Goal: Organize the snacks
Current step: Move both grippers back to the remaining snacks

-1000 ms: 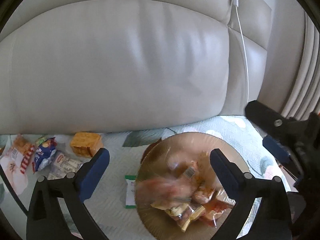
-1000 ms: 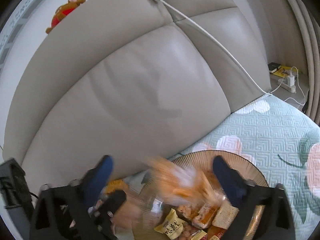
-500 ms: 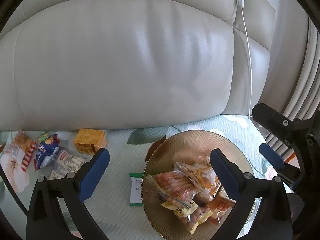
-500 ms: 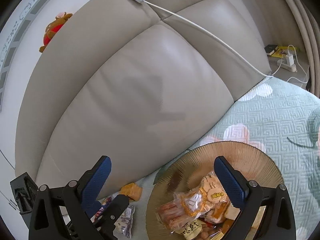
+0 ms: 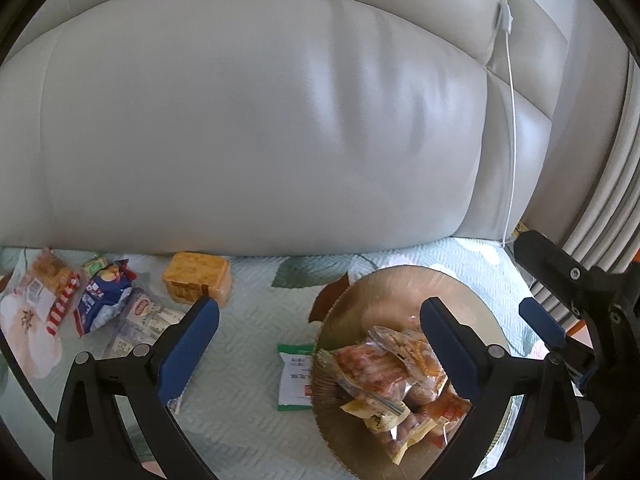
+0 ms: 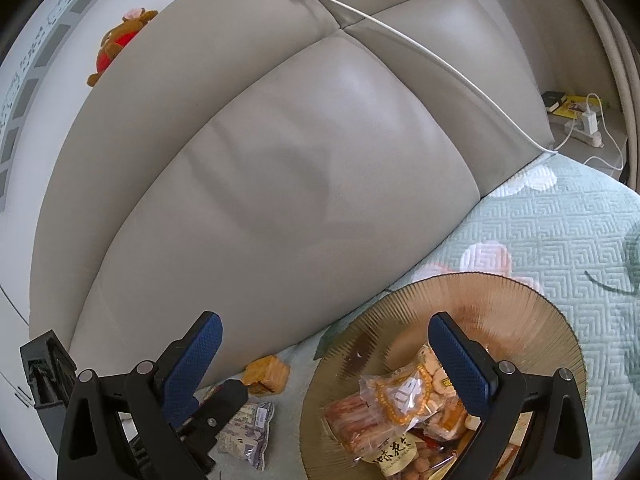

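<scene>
An amber ribbed glass plate rests on the pale green quilt and holds several snack packets. My left gripper hangs open above the plate's left edge, with nothing between its fingers. My right gripper is open and holds nothing, above the plate's left side. A green-and-white packet lies against the plate's left rim. Further left on the quilt lie an orange cake pack, a blue packet, a grey packet and a red-and-white packet.
The beige sofa backrest rises right behind the snacks. A white cable runs down it to a power strip at the far right. A plush toy sits on top. Curtains hang on the right.
A packet that was a blur falling from my right gripper one second ago now lies on the pile in the plate. Both grippers have drawn up and back a little and stay open.
</scene>
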Demonstrator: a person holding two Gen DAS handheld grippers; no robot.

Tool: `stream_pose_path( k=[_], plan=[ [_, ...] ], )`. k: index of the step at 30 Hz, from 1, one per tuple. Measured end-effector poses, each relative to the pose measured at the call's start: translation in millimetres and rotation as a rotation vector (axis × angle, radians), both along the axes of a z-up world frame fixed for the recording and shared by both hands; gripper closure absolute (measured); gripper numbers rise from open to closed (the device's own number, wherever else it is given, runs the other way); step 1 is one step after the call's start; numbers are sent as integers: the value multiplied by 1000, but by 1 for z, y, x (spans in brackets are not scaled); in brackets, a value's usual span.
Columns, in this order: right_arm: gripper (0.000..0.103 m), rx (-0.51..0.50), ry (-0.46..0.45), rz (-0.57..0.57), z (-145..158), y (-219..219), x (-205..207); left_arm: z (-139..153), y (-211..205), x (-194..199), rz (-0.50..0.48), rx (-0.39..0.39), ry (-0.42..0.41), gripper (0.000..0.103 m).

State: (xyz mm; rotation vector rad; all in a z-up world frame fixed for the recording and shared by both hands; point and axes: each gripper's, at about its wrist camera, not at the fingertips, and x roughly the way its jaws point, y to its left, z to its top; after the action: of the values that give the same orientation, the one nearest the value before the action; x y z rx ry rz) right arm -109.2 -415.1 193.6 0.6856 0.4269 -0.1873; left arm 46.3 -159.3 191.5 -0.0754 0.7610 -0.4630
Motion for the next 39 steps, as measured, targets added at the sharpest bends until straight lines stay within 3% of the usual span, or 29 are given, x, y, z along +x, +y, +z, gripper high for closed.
stream_pose_path(
  k=[11,20,28,35,39],
  plan=[
    [0,-45,-12,50,5,33,8,5,57,21,53,24,-7,2],
    [0,-120,16,137,6,78,29,20,144,53,169,28,-20,2],
    [0,-152,54,225,-2,123,56,24,224,88,254,109,-37,2],
    [0,-142,109,264,-23,152,88,-4,288,117,325,89,32,2],
    [0,-46,193,241,-45,153,118,-34,307,130,334,64,82,2]
  ],
)
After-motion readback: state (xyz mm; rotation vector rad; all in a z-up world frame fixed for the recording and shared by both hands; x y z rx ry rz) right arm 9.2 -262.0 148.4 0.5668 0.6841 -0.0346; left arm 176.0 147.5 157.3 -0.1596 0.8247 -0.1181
